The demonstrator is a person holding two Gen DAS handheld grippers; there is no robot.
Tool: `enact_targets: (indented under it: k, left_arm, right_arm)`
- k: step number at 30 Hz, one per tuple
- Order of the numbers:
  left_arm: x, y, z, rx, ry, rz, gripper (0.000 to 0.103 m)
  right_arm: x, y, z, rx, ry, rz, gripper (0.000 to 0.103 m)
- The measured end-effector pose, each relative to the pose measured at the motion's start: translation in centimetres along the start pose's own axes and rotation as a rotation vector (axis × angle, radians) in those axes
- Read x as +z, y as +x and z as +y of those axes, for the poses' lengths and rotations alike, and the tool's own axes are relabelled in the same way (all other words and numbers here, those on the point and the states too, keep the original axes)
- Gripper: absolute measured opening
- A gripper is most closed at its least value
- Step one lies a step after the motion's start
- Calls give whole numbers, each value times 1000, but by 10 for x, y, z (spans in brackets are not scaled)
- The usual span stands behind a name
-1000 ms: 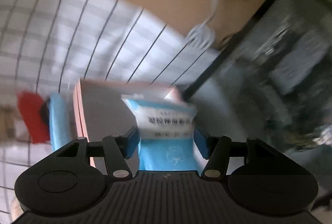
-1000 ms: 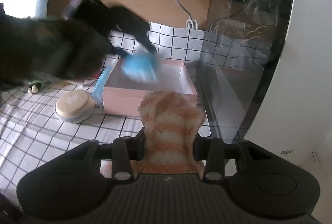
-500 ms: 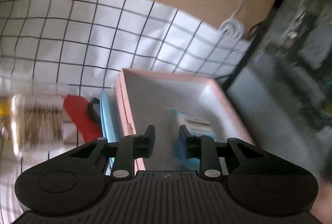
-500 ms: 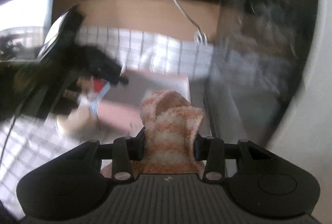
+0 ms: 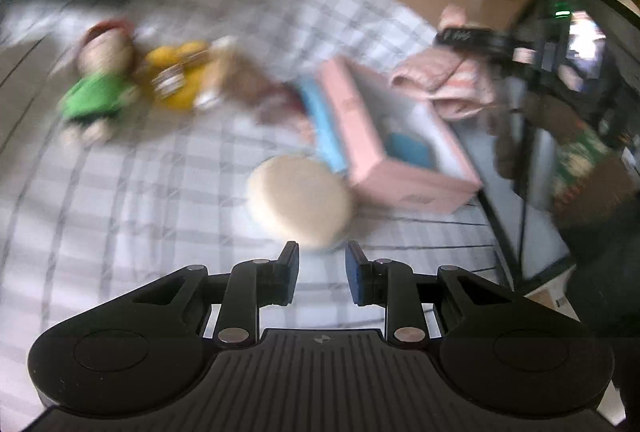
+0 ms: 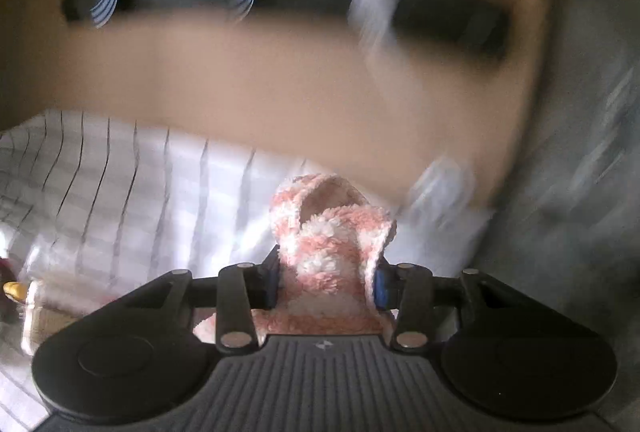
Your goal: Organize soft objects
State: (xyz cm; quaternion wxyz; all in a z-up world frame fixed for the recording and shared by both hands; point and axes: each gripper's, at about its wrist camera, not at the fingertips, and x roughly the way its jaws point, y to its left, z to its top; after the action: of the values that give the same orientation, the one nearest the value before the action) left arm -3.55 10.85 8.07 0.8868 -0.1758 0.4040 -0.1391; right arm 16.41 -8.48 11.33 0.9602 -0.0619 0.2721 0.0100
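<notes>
Checked cloth surface (image 5: 120, 191) w/ pink box (image 5: 400, 167) near its right edge, open side up, blue packet (image 5: 408, 147) already lying inside. Round cream cushion (image 5: 298, 199) just beside the box, toward the near edge. Plush toys further back-left, well apart from the box: green-dressed doll (image 5: 96, 87), yellow one (image 5: 180, 75), brown one (image 5: 240, 75) — blurred, so details not sure. Something flat and blue (image 5: 324, 123) leaning at the left wall of the box; cannot tell what.

Risks, as judgement only: pink-white fluffy sock (image 6: 332, 252) hangs loose over the box's back part; if let go off-centre, prob. drapes on the rim or slides out to the right edge of the surface. Also possible to knock the light box w/ the tool while lowering. Heavy blur in both views, so aiming looks hard.

Right gripper (image 6: 326, 282): jaws clenched on the sock, pads pressing both sides, fabric bunched btw them. Seen from left wrist view, sock (image 5: 440, 83) held above the box.

Left gripper (image 5: 322, 274): jaws narrow but apart, nothing btw them, touching nothing; cushion just ahead.
</notes>
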Motion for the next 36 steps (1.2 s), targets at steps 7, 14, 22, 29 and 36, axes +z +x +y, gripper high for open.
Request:
enact_targets:
  k: [7, 14, 22, 29, 36]
  left_arm:
    - [-33, -38, 62, 121, -209, -37, 28]
    - [-39, -50, 92, 179, -306, -38, 28]
    - [-26, -26, 70, 110, -246, 14, 28]
    - [-30, -18, 62, 90, -211, 49, 28]
    - [-25, -9, 61, 86, -206, 59, 28]
  right_arm:
    - [-33, 101, -15, 185, 298, 399, 48]
    - [-3, 37, -41, 240, 275, 237, 70]
    - [-30, 61, 17, 159, -121, 351, 64]
    - [-38, 57, -7, 39, -80, 340, 64]
    - [-36, -15, 12, 165, -98, 172, 64]
